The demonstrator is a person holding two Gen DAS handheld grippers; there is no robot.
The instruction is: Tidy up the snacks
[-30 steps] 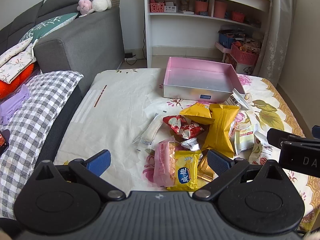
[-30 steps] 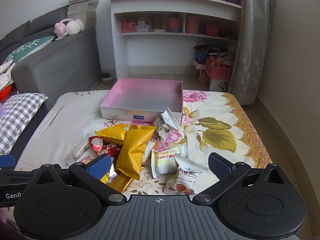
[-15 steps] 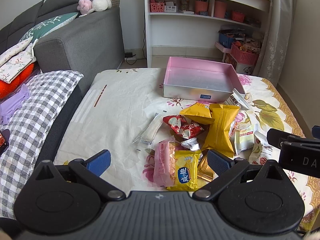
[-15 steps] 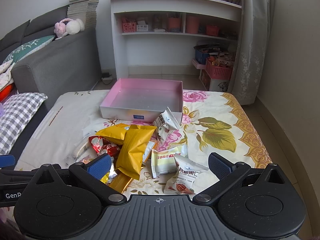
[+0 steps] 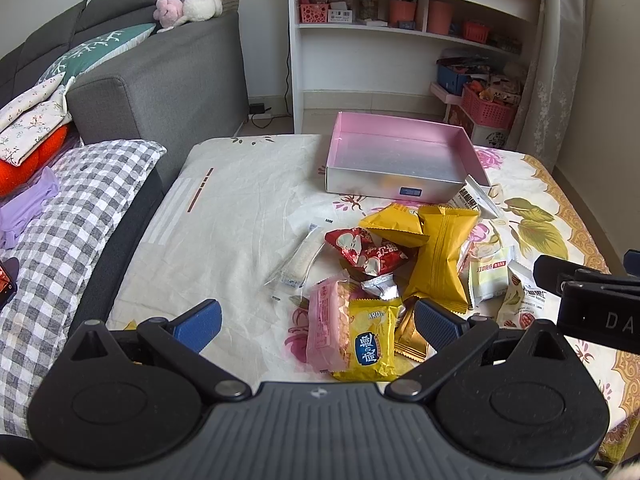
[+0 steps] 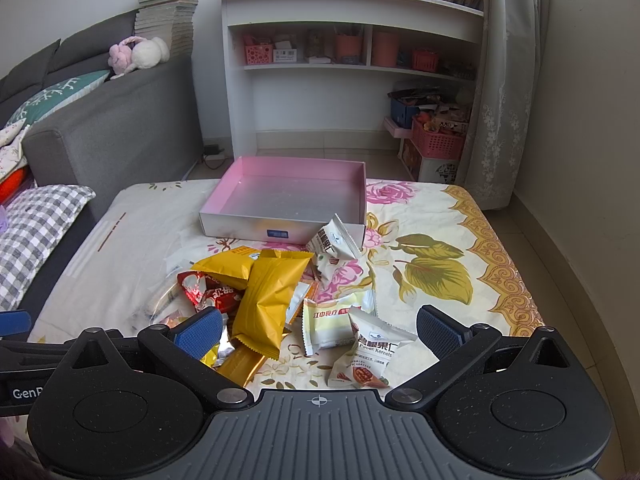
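Several snack packets lie in a heap on the floral bedsheet. A long yellow packet, a red packet, a pink packet and a yellow packet with a blue label lie nearest. White packets lie to the right. An empty pink box stands behind the heap. My left gripper is open and empty, low in front of the pink packet. My right gripper is open and empty, in front of the white packets.
A grey sofa with cushions stands at the left, with a checked pillow beside the bed. A white shelf unit and pink baskets stand behind the bed. A curtain hangs at the right.
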